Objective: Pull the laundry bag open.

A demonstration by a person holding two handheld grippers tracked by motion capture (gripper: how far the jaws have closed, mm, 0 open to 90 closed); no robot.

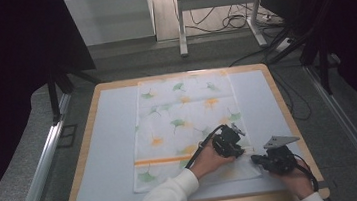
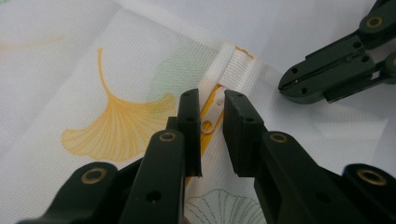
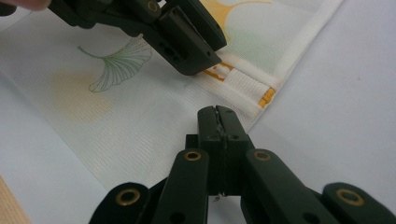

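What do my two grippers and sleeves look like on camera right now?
Both are matte black. The left gripper has blocky rectangular pads and brass-coloured pivot rivets; a black cable trails from it. The right gripper matches, topped by a grey three-cornered plate. The sleeves are white.

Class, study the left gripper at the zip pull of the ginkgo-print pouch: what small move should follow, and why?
Probably close the left gripper onto the white zip pull: the pull lies between its jaws with a gap still showing, while the shut right gripper pins the white ginkgo-print mesh pouch beside the zip's end.

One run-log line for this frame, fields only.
scene: ginkgo-print mesh bag flat on table mat | left gripper: jaws astride zipper pull, not pressing | right gripper: shut, empty, at bag's edge
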